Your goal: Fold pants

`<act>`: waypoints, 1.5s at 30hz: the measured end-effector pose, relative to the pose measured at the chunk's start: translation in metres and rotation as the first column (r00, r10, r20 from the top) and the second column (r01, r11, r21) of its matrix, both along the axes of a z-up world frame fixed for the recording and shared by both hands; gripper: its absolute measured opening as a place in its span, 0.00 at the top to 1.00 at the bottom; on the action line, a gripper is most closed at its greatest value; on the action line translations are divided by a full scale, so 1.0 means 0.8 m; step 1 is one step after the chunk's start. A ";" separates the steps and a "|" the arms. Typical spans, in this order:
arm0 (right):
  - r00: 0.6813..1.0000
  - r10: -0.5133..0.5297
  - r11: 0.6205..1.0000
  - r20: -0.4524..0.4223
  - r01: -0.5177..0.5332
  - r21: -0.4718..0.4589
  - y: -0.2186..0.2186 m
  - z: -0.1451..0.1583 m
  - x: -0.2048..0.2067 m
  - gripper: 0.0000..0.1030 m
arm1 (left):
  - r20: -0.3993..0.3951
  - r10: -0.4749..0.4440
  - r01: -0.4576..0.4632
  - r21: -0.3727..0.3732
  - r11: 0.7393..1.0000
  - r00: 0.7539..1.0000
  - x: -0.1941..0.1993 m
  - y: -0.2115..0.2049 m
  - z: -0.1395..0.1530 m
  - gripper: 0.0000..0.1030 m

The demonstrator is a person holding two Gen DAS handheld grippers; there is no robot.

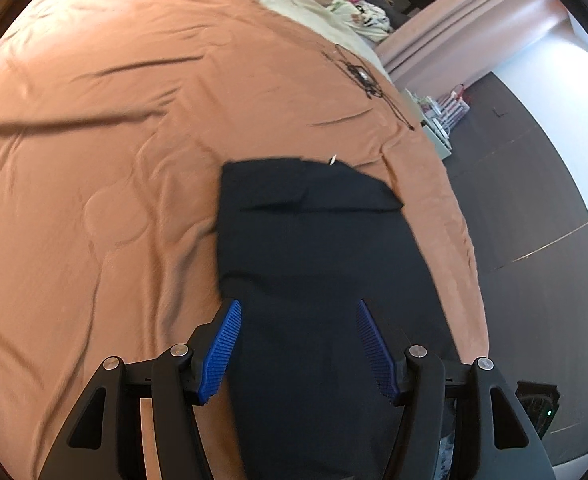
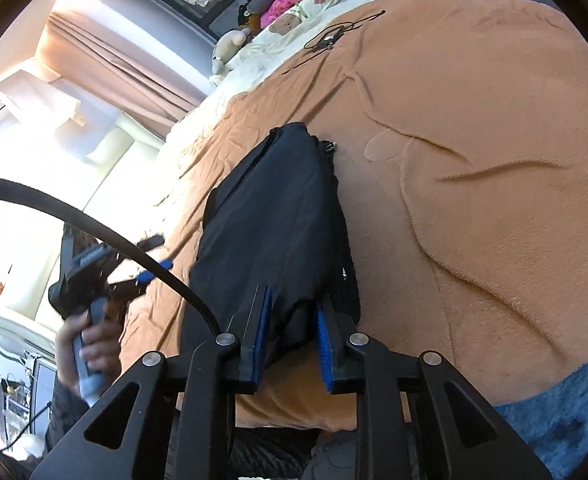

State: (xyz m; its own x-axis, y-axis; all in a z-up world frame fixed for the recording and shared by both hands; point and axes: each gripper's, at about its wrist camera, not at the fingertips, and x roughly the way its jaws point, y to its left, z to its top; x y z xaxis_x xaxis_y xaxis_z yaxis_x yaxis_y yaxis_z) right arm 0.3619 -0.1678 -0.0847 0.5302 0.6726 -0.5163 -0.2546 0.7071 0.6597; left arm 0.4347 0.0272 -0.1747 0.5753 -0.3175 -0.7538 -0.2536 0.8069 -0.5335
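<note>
Black pants (image 1: 313, 248) lie folded into a long strip on the orange bedspread (image 1: 114, 160). My left gripper (image 1: 297, 306) hovers over the near part of the pants, jaws wide apart and empty. In the right wrist view the pants (image 2: 274, 216) run away from me, and my right gripper (image 2: 294, 296) has its blue pads (image 2: 264, 320) on either side of a bunched near end of the cloth. The left gripper (image 2: 150, 264) also shows there at the left, held by a hand, open.
A tangle of black cable (image 1: 361, 76) lies on the bed farther off. Pillows and soft toys (image 2: 294, 4) sit at the head of the bed. Dark floor (image 1: 533, 200) and a small shelf (image 1: 437, 120) flank the bed. A black cord (image 2: 94, 220) crosses the right wrist view.
</note>
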 end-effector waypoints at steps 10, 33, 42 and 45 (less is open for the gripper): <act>1.000 -0.008 1.000 0.005 0.009 -0.020 0.006 0.005 -0.017 0.99 | -0.067 0.009 -0.013 -0.072 0.997 0.998 -0.045 -0.011 -0.042 0.39; 0.997 0.000 0.999 -0.083 -0.004 -0.041 0.021 -0.014 -0.041 0.99 | -0.152 -0.031 0.023 -0.054 0.998 0.988 -0.056 -0.028 -0.076 0.80; 0.999 -0.036 0.999 -0.017 0.036 0.006 -0.034 0.011 -0.030 0.52 | -0.112 -0.005 -0.002 -0.066 0.998 0.994 -0.041 -0.022 -0.061 0.48; 1.000 -0.016 1.000 -0.007 0.016 0.009 -0.036 0.015 -0.013 0.52 | -0.112 -0.006 -0.003 -0.076 0.997 0.994 -0.032 -0.021 -0.063 0.48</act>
State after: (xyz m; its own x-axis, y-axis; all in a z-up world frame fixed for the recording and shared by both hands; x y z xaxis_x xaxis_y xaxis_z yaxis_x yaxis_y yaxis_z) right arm 0.3513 -0.1969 -0.0724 0.5374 0.6688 -0.5136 -0.2388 0.7049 0.6679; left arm 0.4093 0.0102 -0.2252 0.4879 -0.3774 -0.7871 -0.3139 0.7655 -0.5617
